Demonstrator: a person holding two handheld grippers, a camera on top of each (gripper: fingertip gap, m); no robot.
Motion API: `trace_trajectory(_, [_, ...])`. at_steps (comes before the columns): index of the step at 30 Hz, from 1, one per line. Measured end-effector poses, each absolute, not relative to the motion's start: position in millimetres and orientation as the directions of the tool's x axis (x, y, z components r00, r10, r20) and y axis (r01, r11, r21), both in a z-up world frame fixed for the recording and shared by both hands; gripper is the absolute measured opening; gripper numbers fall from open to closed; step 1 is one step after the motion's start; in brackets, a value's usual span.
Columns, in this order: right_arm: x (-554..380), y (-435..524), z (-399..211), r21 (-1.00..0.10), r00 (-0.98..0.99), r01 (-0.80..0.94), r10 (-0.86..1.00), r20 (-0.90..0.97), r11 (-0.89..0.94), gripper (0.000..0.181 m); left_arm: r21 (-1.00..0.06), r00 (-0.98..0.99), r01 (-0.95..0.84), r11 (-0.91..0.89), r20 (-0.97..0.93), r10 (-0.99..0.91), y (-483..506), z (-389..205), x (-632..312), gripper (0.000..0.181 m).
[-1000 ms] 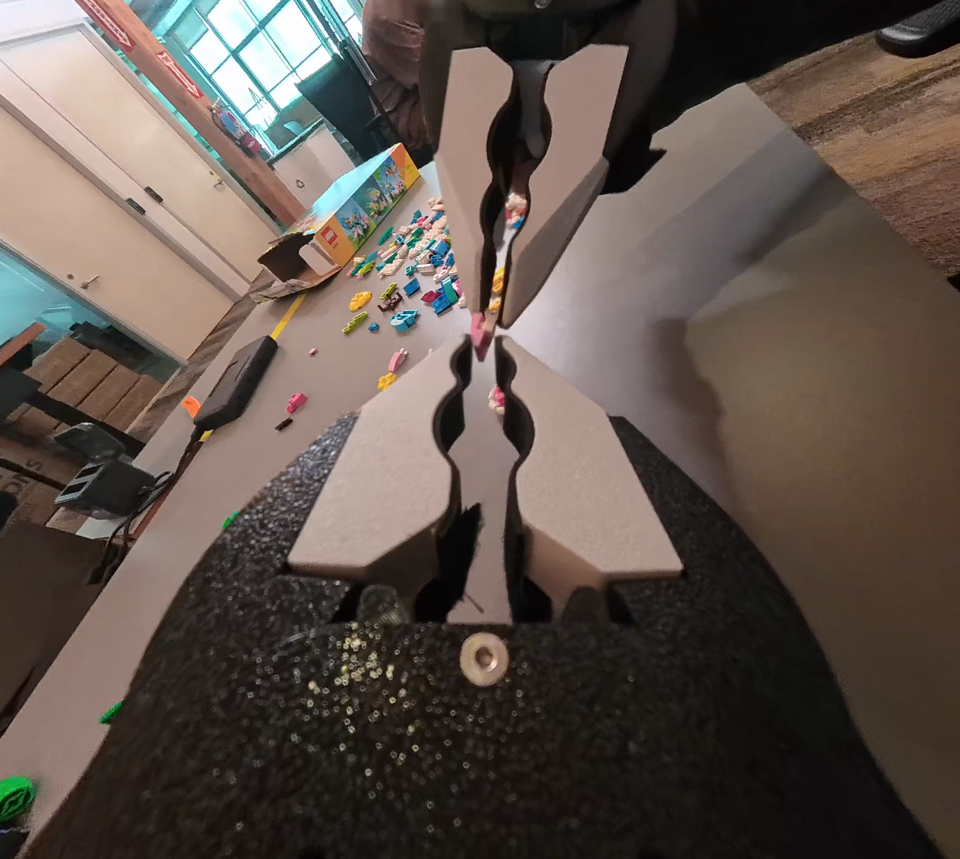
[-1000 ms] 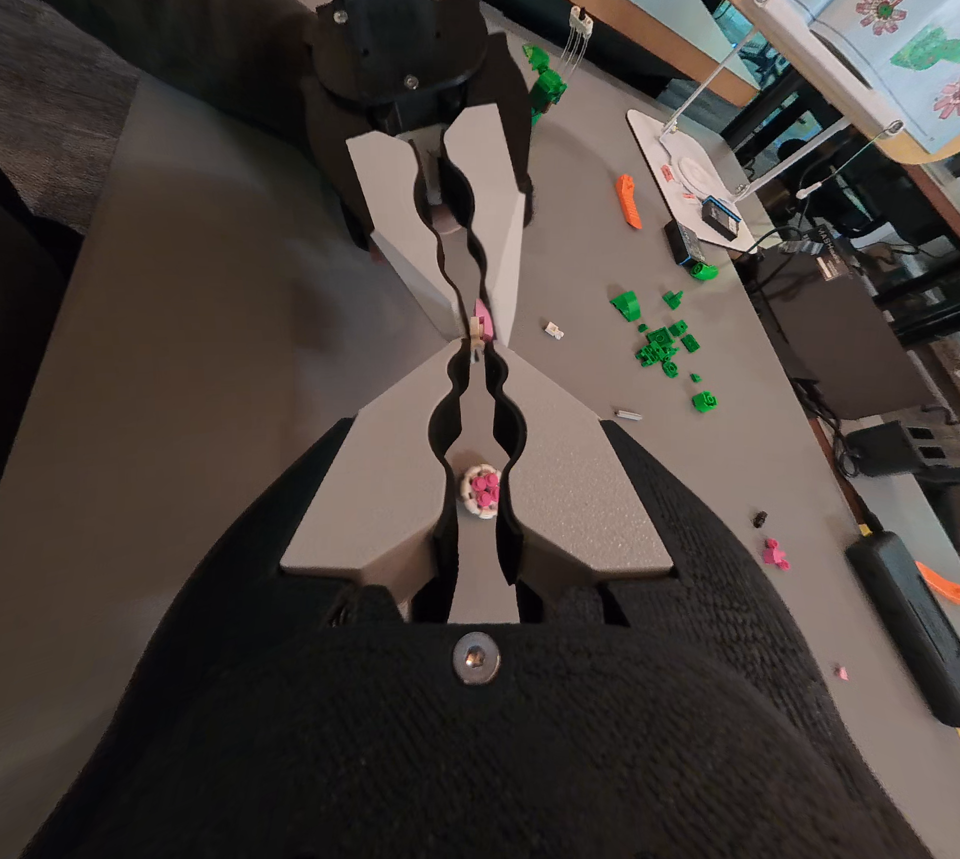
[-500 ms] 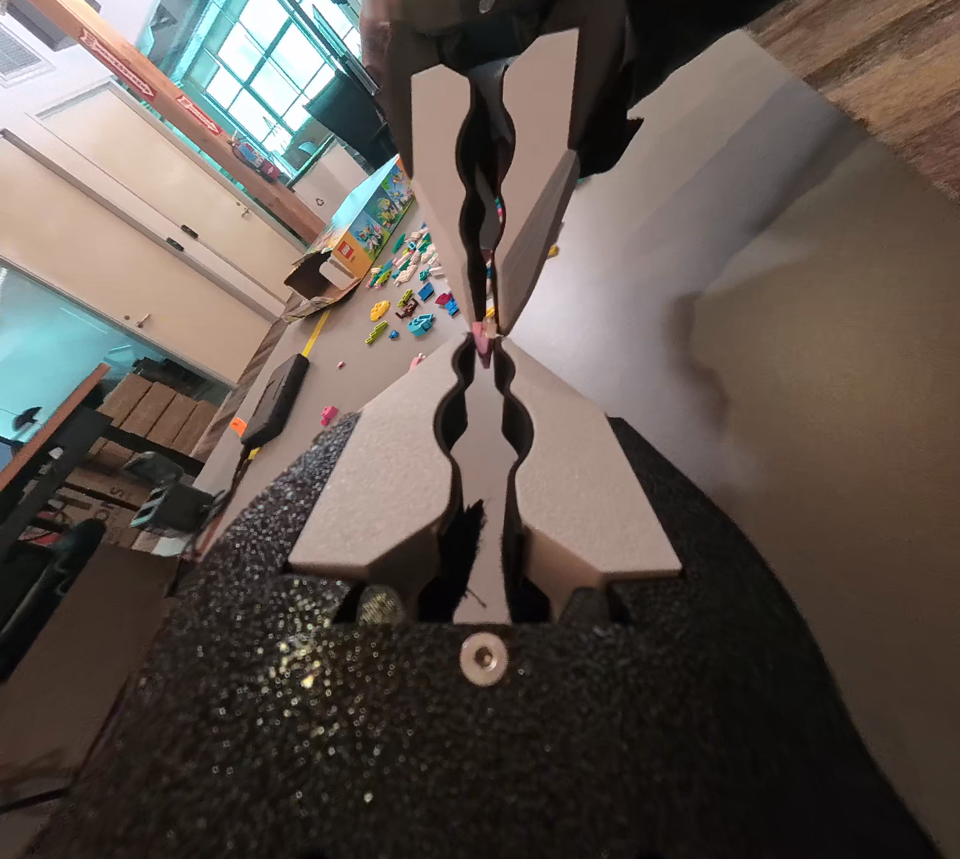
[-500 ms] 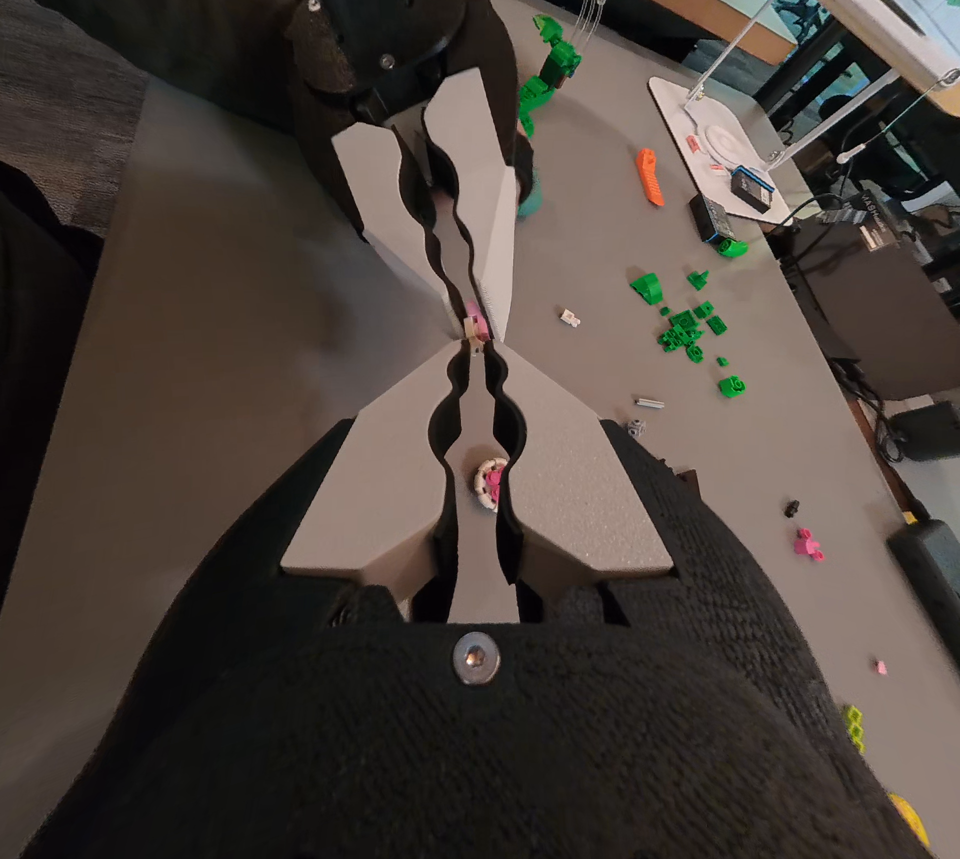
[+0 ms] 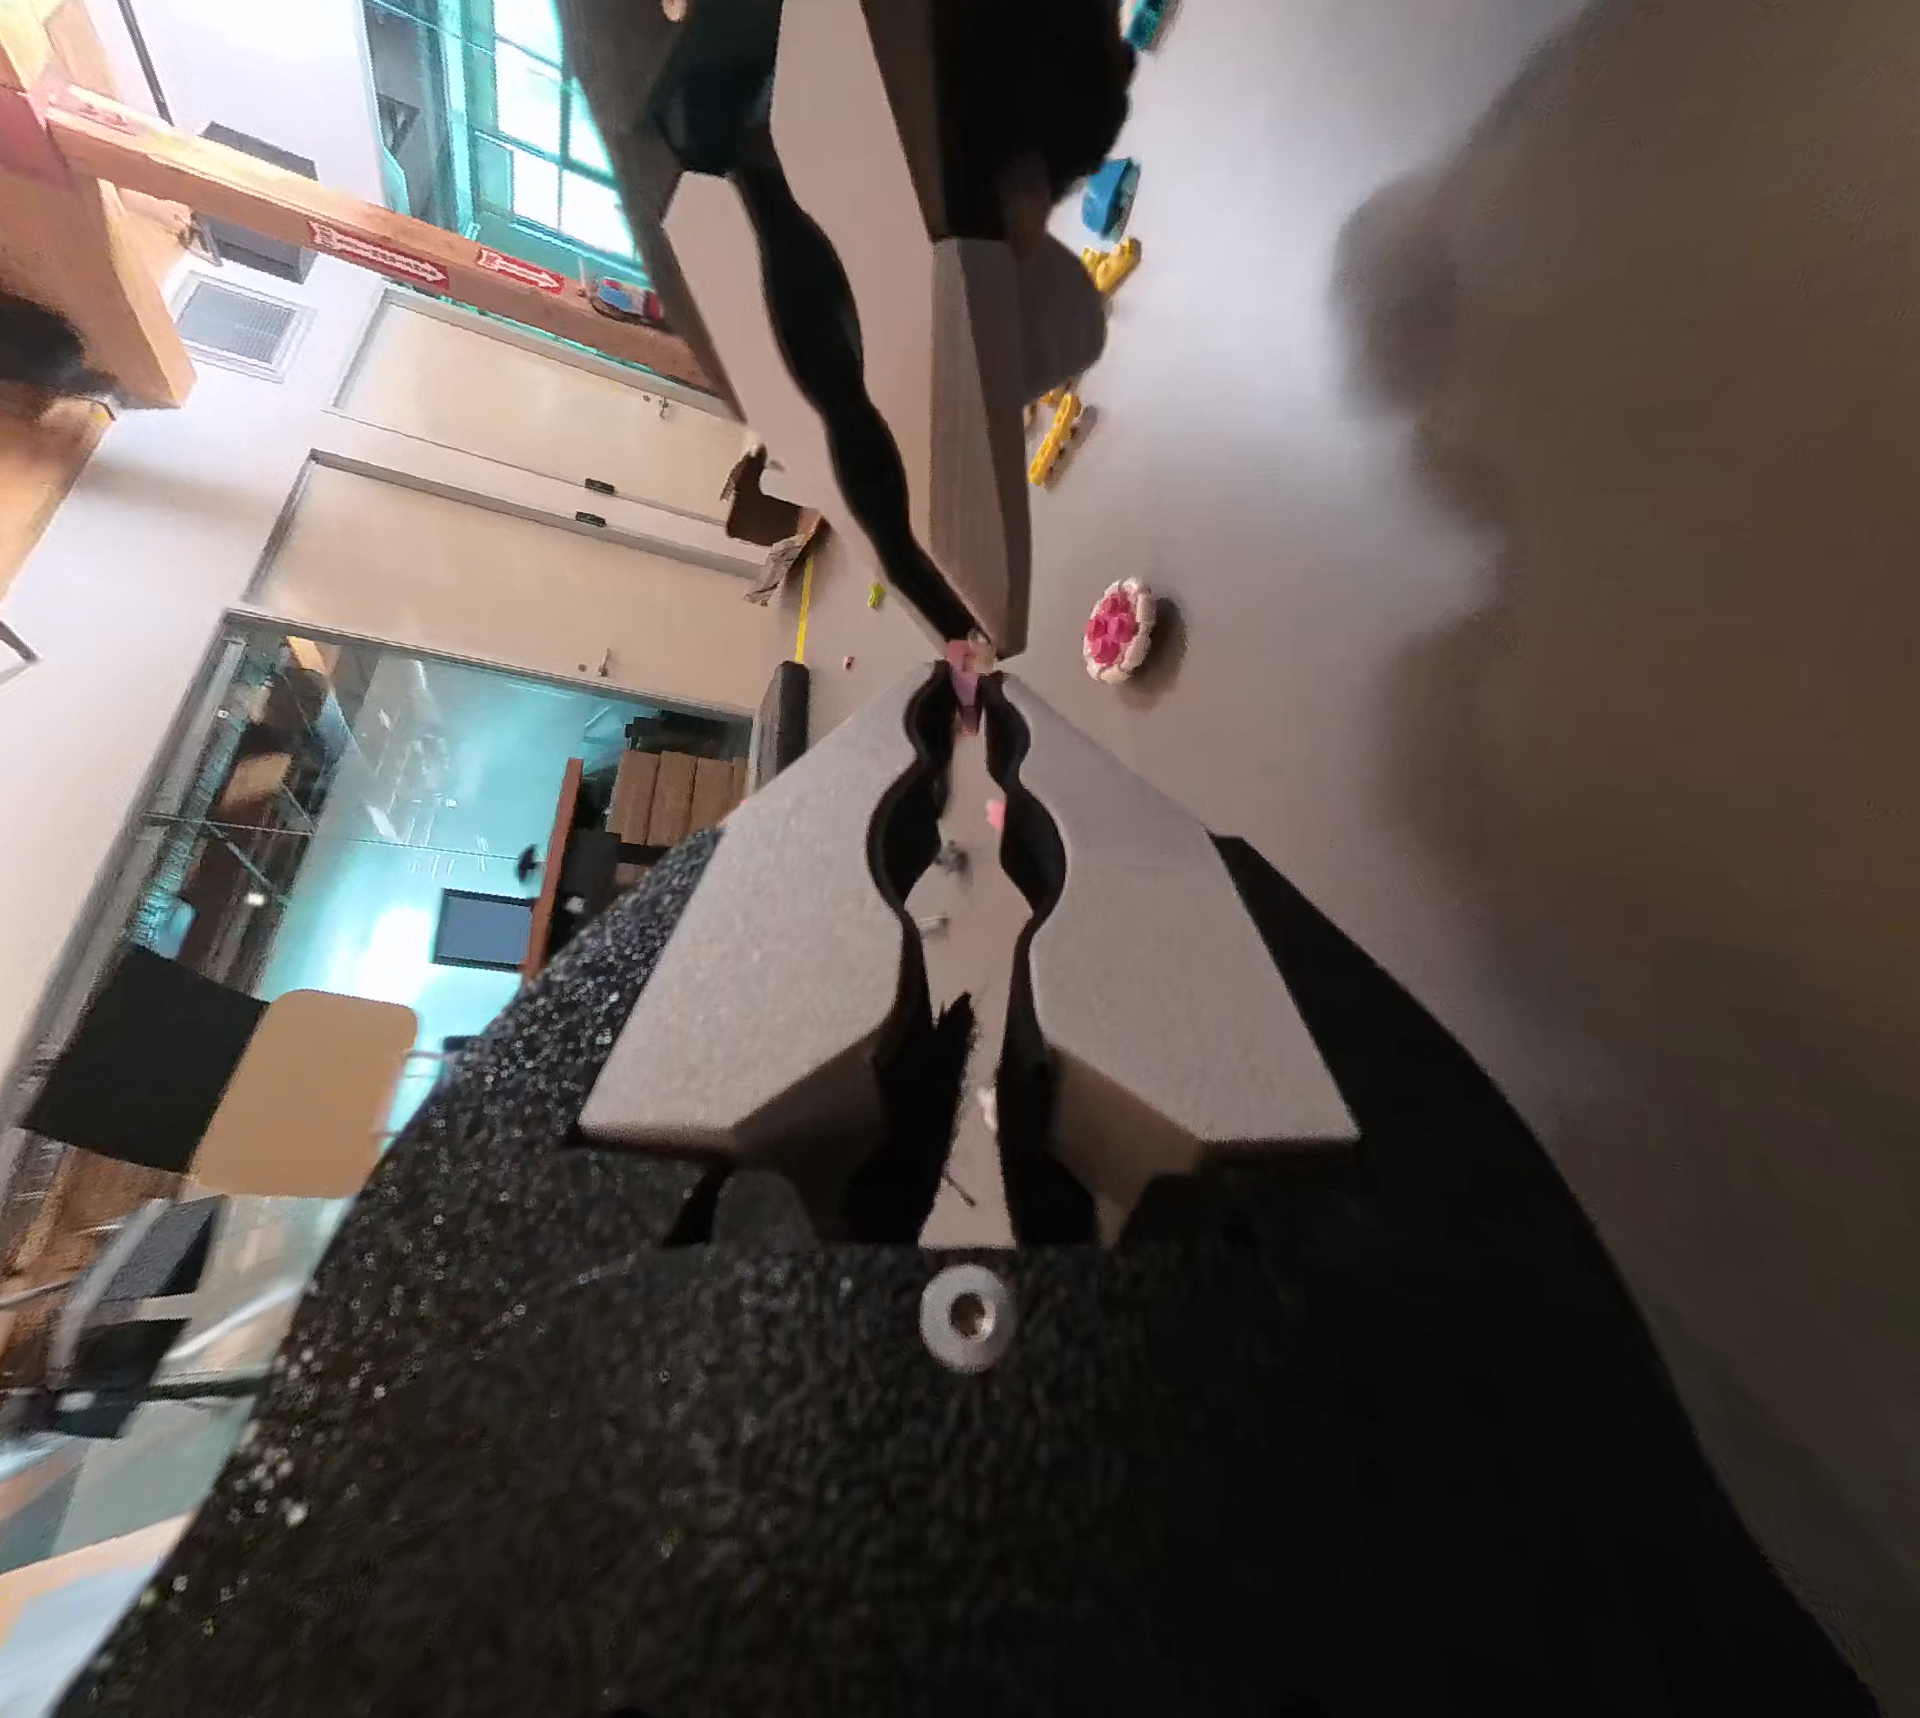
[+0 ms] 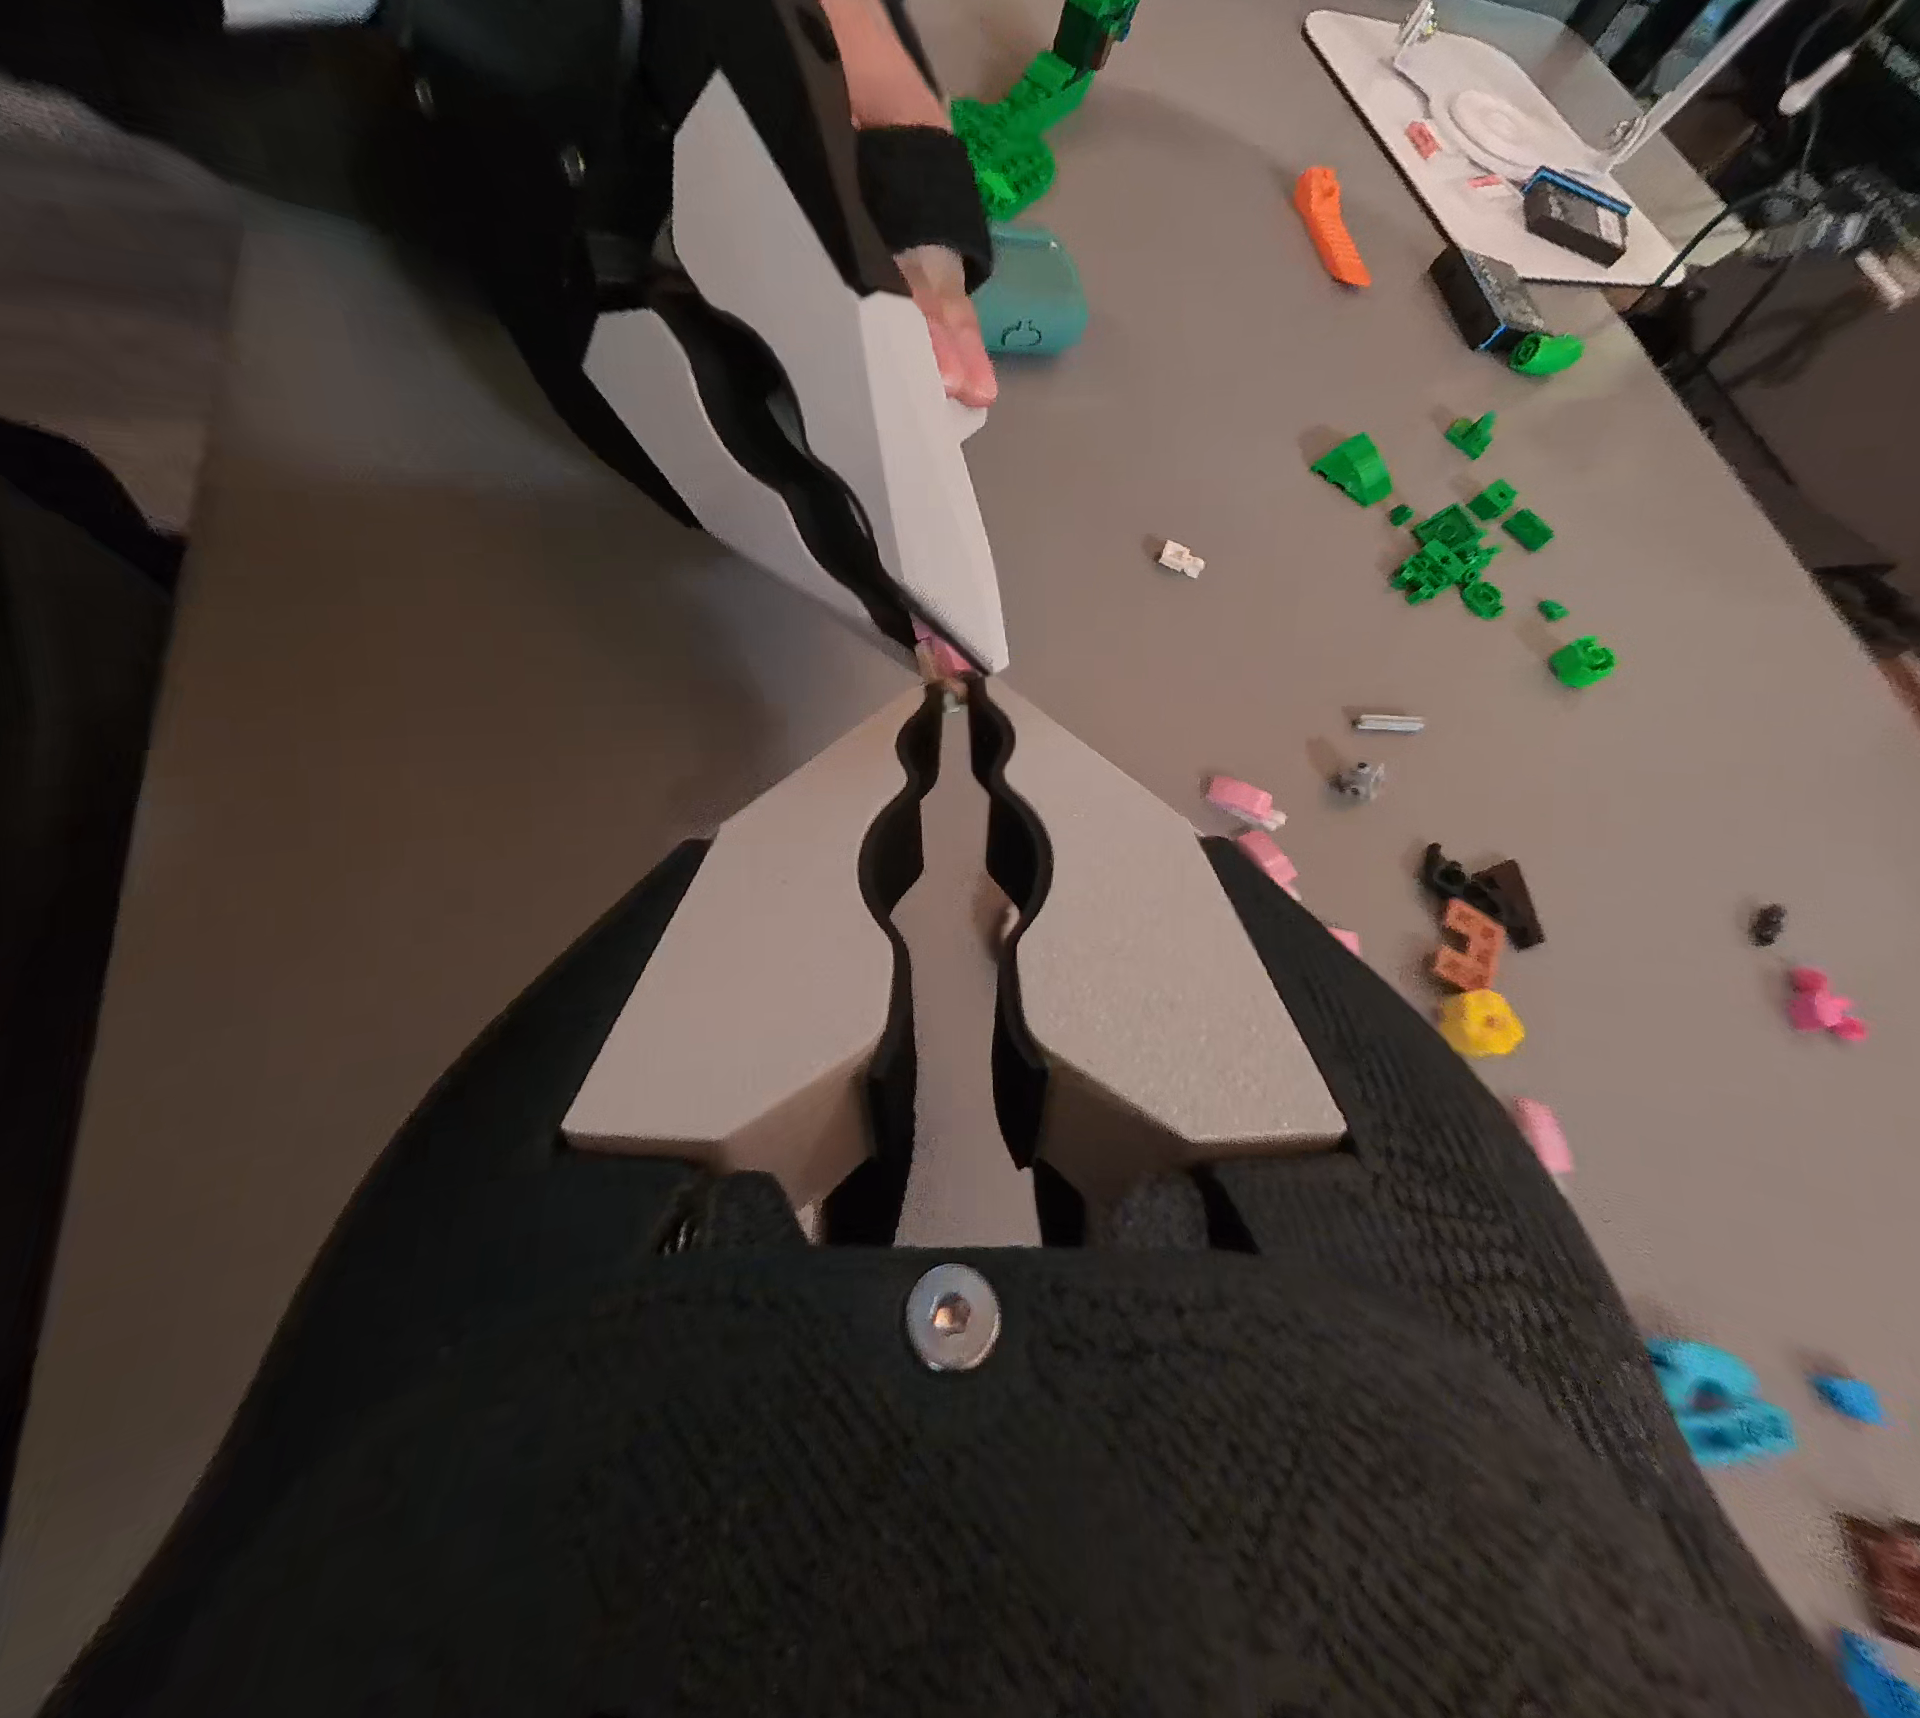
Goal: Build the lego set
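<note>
Both grippers meet tip to tip above the grey table (image 6: 468,837). My left gripper (image 5: 968,683) is shut on a small pink piece (image 5: 968,700). In the right wrist view it (image 6: 948,662) comes in from the upper left, with the pink piece (image 6: 943,656) at its tips. My right gripper (image 6: 951,700) is shut on a tiny whitish piece (image 6: 948,704) that touches the pink one. In the left wrist view the right gripper (image 5: 982,629) reaches down from above. A round white and pink flower piece (image 5: 1117,645) lies on the table beside the tips.
Loose green pieces (image 6: 1455,546), a green build (image 6: 1049,79), a teal tool (image 6: 1023,307) and an orange piece (image 6: 1330,224) lie farther out. Pink, brown and yellow pieces (image 6: 1475,962) lie at the right. A white board with a stand (image 6: 1382,99) is at the back right. The tips of both grippers are at nearly the same place. From either gripper's tips it is about 35 cm to the green build (image 6: 1049,79).
Both grippers have rolled and tilted together, their tips staying joined. The scene looks rotated, and the round flower piece now shows beside the tips rather than under the right gripper.
</note>
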State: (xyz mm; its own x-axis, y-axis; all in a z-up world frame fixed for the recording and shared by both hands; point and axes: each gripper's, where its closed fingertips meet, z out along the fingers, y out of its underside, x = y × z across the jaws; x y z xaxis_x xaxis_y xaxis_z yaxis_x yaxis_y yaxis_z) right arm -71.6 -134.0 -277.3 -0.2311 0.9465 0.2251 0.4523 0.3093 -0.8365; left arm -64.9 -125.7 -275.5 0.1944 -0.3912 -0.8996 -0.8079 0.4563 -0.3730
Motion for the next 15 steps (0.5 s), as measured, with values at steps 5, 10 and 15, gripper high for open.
trace_trajectory(5, [-69, -133, -259, -0.898, -0.208, 0.411, 0.942, -0.263, -0.160, 0.007, -0.660, 0.408, -0.621, 0.423, -0.733, -0.544, -128, -258, -65, 0.003])
trace_trajectory(10, [-67, -138, -251, -0.835, -0.259, 0.381, 0.822, -0.508, -0.397, 0.005, -0.753, 0.459, -0.511, 0.415, -0.647, -0.609, -133, -249, -65, 0.003])
trace_trajectory(15, [-68, -142, -244, -0.776, -0.312, 0.358, 0.717, -0.623, -0.519, 0.007, -0.769, 0.461, -0.499, 0.400, -0.626, -0.629, -133, -250, -64, 0.003])
